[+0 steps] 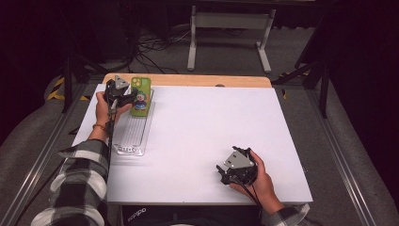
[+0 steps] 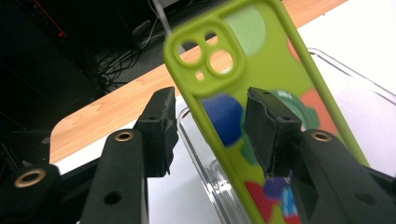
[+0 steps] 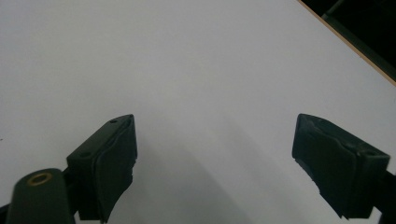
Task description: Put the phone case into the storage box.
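Note:
A lime-green phone case (image 1: pixel 140 95) with cartoon prints lies at the far end of a clear plastic tray (image 1: pixel 131 134) on the left of the white table. My left gripper (image 1: pixel 128 98) reaches it from the left. In the left gripper view the case (image 2: pixel 261 56) stands tilted above the tray (image 2: pixel 359 81), its camera-hole corner up and its long edge between my jaws (image 2: pixel 212 105). A gap shows between the left pad (image 2: pixel 161 123) and the case; the right pad (image 2: pixel 268 130) sits in front of its face. My right gripper (image 1: pixel 223 170) rests open near the front edge, nothing between its jaws (image 3: pixel 215 140).
The white table top (image 1: pixel 211 127) has a wooden strip (image 1: pixel 202 80) along its far edge. A metal stand (image 1: pixel 230 28) and cables are on the floor beyond. Dark rails run along both sides of the table.

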The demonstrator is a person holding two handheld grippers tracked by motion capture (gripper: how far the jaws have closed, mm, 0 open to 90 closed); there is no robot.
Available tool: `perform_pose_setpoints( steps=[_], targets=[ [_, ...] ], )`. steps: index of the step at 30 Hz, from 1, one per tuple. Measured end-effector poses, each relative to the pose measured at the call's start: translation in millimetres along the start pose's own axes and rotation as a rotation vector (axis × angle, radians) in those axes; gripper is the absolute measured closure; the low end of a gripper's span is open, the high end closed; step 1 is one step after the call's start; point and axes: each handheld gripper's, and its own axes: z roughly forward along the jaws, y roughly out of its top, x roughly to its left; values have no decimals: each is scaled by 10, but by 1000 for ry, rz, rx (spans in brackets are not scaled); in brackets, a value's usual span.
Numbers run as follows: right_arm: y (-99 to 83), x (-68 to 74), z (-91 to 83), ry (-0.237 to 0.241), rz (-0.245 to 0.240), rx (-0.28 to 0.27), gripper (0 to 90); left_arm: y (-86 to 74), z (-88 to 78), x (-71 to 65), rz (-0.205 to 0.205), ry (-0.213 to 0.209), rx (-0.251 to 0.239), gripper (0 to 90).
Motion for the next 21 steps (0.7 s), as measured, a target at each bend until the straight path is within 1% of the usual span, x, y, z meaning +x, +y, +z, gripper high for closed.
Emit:
perform_pose_setpoints(
  steps=[6,8,9,10,12,17,21],
  targets=[
    [4,-4,-11,-6,-1,-2,147,3,-17,2,-6,-2,-4,539],
    [4,-6,-9,-7,-3,-2,147,10,-32,1,-3,-4,-6,539],
    [5,-5,-9,-9,-1,-2,147,15,-38,9,7,2,-10,539],
    [5,-5,-9,-9,-1,-2,147,15,-38,9,7,2,-10,538],
    [8,-7,-15,-11,-3,-8,146,25,-63,2,-8,-7,-22,534],
    [11,-10,-23,-15,2,-17,147,43,-101,2,2,-11,-28,523],
    [14,-9,-34,-17,4,-28,144,49,-126,2,-8,-17,-41,510]
  ],
)
